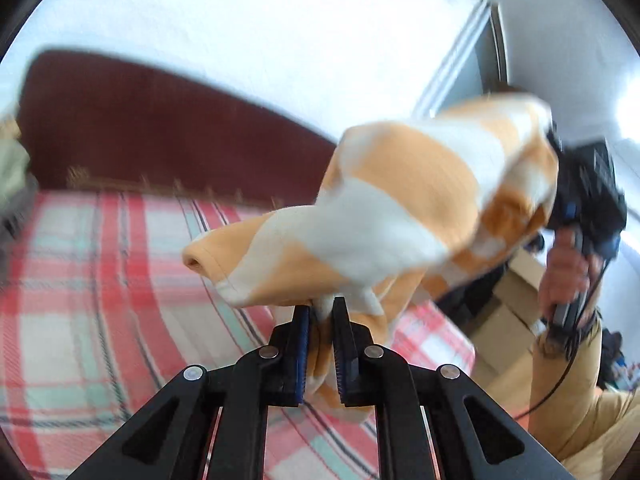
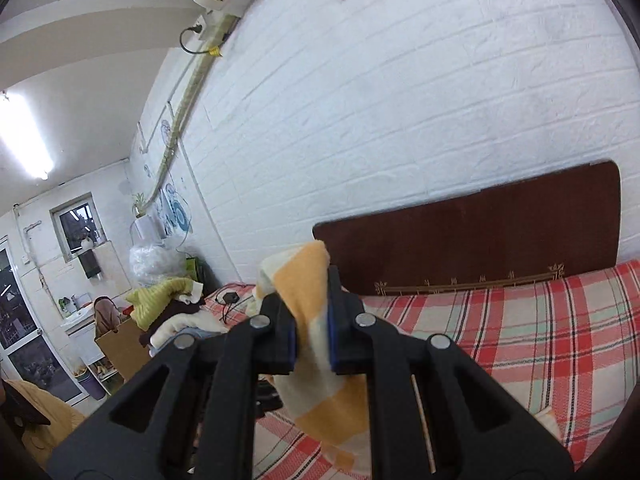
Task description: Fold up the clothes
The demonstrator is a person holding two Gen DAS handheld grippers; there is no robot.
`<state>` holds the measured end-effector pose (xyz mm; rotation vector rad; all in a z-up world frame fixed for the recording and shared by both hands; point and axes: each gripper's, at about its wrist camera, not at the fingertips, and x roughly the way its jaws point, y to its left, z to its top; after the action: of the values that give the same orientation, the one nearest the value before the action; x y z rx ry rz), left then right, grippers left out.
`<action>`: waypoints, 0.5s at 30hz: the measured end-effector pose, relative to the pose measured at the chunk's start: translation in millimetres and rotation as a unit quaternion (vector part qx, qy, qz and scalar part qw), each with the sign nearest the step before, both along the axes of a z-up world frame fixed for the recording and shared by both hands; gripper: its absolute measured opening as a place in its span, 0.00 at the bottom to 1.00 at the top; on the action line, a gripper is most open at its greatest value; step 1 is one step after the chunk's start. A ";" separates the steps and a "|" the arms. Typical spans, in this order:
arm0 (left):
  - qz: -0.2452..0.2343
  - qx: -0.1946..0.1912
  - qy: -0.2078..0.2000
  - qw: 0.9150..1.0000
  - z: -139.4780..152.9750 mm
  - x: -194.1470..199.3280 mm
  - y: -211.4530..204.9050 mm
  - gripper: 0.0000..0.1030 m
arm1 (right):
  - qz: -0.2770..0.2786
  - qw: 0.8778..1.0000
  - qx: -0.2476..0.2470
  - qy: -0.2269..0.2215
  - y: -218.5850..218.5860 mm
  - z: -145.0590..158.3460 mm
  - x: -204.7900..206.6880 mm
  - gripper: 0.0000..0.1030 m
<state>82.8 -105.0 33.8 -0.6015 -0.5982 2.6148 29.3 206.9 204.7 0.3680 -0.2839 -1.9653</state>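
Left gripper (image 1: 323,304): fingers (image 1: 301,344) clamped on a fold of the garment (image 1: 400,200), cloth pinched between the blue pads and hanging below them.

Garment: knit, orange and cream-white in broad blocks or checks, soft and thick. Held off the bed (image 1: 100,280), in the air. From the left fingers it rises up and to the right, bunched and twisted; a tube-like end, probably a sleeve with an open cuff, sticks out to the left of the fingers. Edges blurred in the left wrist view.

Far end of the garment reaches the right gripper (image 1: 588,196), seen up and right of the left fingers, carried by a hand (image 1: 564,276) with a cable trailing below.

Right gripper (image 2: 312,312) in its own view: fingers (image 2: 285,332) closed on the same cloth (image 2: 304,280); a bunch stands above the fingertips, the rest drapes down between and below them.

Bed: red, white and pale green plaid cover, lying below and beyond both pairs of fingers. Dark brown headboard (image 2: 480,232) beyond, against a white brick wall (image 2: 400,100).

Left of the right fingers, farther off: a pile of clothes (image 2: 168,308), yellow-green on top.
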 end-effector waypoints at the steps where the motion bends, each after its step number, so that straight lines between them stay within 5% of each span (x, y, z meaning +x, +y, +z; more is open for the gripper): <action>1: 0.015 -0.002 0.018 1.000 15.5 7.4 -8.4 0.09 | 0.003 1.000 -0.009 0.012 4.5 10.5 7.5 0.13; 8: 0.086 -0.052 0.147 0.984 141.3 74.8 -53.3 0.09 | -0.006 0.993 -0.054 0.106 35.7 79.2 60.9 0.13; 15: 0.129 -0.191 0.167 0.959 200.5 136.4 -46.9 0.10 | -0.014 0.990 -0.051 0.129 55.8 92.2 80.0 0.13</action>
<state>219.2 -151.9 234.3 -0.1789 -0.0655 3.0123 109.3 262.7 296.9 0.0417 -0.2227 -1.9910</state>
